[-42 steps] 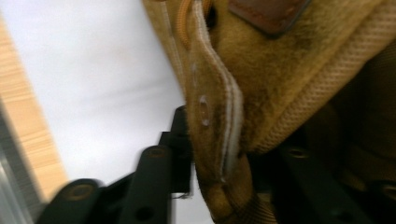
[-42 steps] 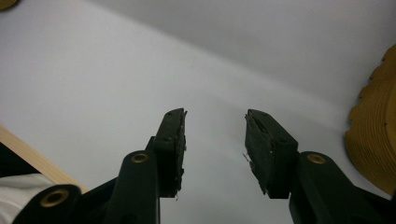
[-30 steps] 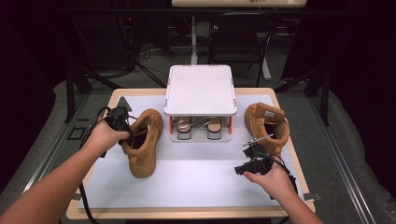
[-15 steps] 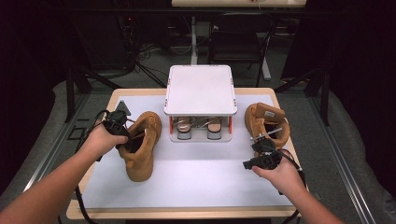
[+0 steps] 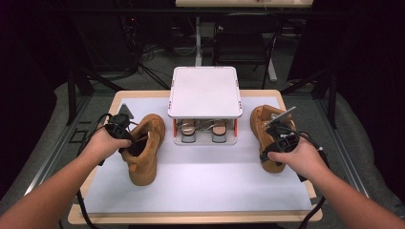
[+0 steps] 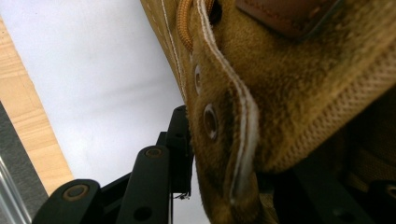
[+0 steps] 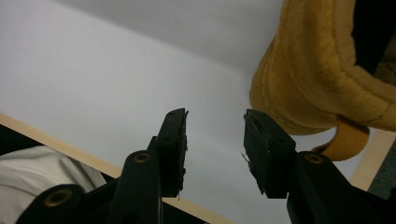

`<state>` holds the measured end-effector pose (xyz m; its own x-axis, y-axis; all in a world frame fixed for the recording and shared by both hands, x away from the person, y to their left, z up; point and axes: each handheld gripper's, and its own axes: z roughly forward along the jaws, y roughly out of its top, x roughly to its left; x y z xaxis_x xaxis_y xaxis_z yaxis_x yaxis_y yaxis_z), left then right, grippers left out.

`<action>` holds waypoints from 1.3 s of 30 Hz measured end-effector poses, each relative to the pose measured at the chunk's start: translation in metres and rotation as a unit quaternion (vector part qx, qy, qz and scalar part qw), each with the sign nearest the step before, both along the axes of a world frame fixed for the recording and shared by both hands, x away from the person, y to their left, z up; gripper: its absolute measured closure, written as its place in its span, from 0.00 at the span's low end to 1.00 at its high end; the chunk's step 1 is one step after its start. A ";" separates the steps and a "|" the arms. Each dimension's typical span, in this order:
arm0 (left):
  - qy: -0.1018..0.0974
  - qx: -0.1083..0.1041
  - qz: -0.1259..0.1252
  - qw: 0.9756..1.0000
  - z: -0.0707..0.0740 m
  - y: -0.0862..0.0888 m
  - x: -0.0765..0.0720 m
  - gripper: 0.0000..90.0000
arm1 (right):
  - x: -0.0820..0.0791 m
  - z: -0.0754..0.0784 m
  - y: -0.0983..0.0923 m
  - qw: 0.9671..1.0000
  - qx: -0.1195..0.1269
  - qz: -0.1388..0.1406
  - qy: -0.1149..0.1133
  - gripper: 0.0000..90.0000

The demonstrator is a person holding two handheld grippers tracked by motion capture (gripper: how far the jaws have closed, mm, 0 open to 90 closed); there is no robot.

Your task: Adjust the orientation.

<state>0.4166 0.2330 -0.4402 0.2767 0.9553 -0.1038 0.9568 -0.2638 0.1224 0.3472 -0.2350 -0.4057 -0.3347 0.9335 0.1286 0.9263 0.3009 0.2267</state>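
tan suede boot [image 5: 143,150] with eyelets and laces, its collar flap between the loosening left claw [image 6: 219,158]; right claw [image 7: 215,144] spread, empty

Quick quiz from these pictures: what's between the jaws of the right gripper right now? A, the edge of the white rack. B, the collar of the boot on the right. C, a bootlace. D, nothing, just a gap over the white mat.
D: in the right gripper view the right gripper has its jaws apart with only the white mat showing between them, and the right boot sits off to one side, apart from the pads.
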 end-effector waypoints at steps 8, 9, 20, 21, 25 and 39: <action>0.001 -0.004 0.001 1.000 0.002 0.002 0.000 0.77 | 0.019 0.020 0.002 1.000 -0.011 -0.016 0.017 0.66; 0.002 -0.004 0.001 1.000 0.002 0.002 0.000 0.77 | 0.021 0.021 0.002 1.000 -0.012 -0.019 0.017 0.66; 0.004 -0.004 0.000 1.000 0.003 0.002 -0.001 0.77 | 0.048 0.030 -0.005 0.998 -0.036 -0.052 0.010 0.65; 0.004 -0.005 0.000 1.000 0.003 0.002 -0.001 0.77 | 0.050 0.030 -0.005 0.998 -0.035 -0.054 0.010 0.65; 0.004 -0.004 -0.001 1.000 0.002 0.002 0.000 0.77 | 0.061 0.029 -0.008 0.997 -0.034 -0.068 0.009 0.65; 0.006 -0.006 -0.001 1.000 0.003 0.002 0.000 0.77 | 0.079 0.018 -0.017 0.995 -0.030 -0.090 0.019 0.62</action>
<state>0.4162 0.2352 -0.4377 0.2770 0.9536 -0.1182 0.9578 -0.2641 0.1138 0.4264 -0.2524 -0.3880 -0.1576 0.9843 0.0794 0.9739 0.1416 0.1776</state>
